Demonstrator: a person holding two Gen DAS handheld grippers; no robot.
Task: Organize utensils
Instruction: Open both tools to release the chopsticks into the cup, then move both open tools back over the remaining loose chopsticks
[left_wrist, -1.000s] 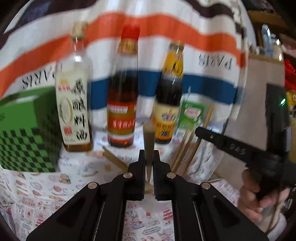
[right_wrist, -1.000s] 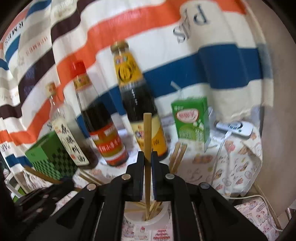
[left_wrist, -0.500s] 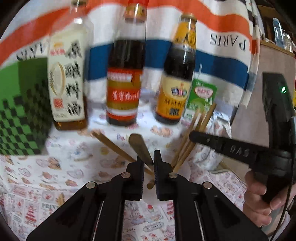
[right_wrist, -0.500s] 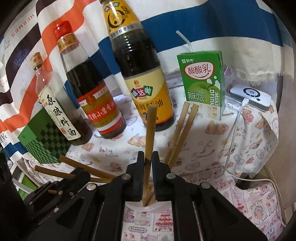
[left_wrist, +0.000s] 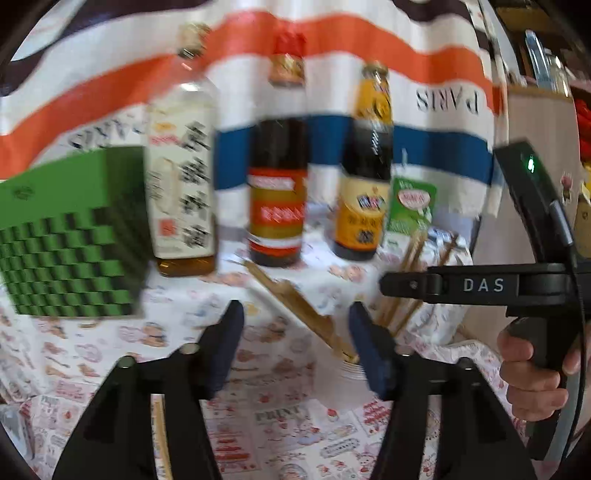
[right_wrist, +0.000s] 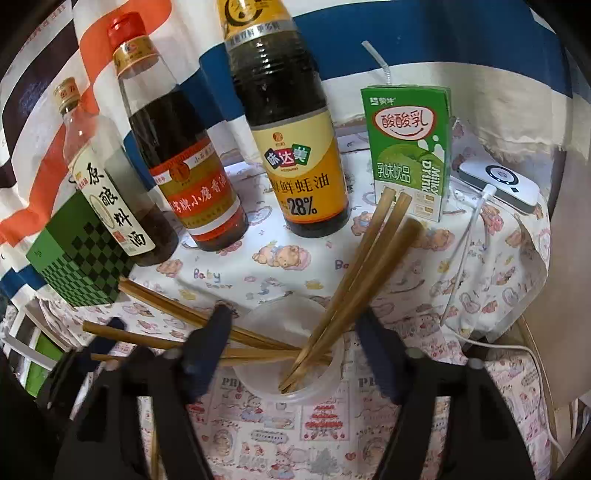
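1. Lowest in my right wrist view, my right gripper (right_wrist: 293, 332) has its fingers (right_wrist: 212, 332) standing wide and opening, with nothing pressed between them.
2. Just past them, at lower centre, the clear plastic cup (right_wrist: 255, 373) stands on the patterned worktop (right_wrist: 480, 280). It holds the chopsticks (right_wrist: 365, 258): one bunch leans to the upper right, another leans out over the rim to the left.
3. In my left wrist view, my left gripper (left_wrist: 295, 343) is also wide and opening, its fingers (left_wrist: 225, 339) clear of the chopsticks showing between them.
4. At the right of that view, a hand (left_wrist: 532, 373) grips the handle of the other gripper.
5. Further back in the right view stand three sauce bottles (right_wrist: 295, 147), a green checked box (right_wrist: 81, 262) at the left and a green milk carton (right_wrist: 410, 147) at the right.
6. Beyond the carton lies a white power bank (right_wrist: 498, 184) with its cable.
7. A striped cloth (right_wrist: 443, 48) hangs behind everything.
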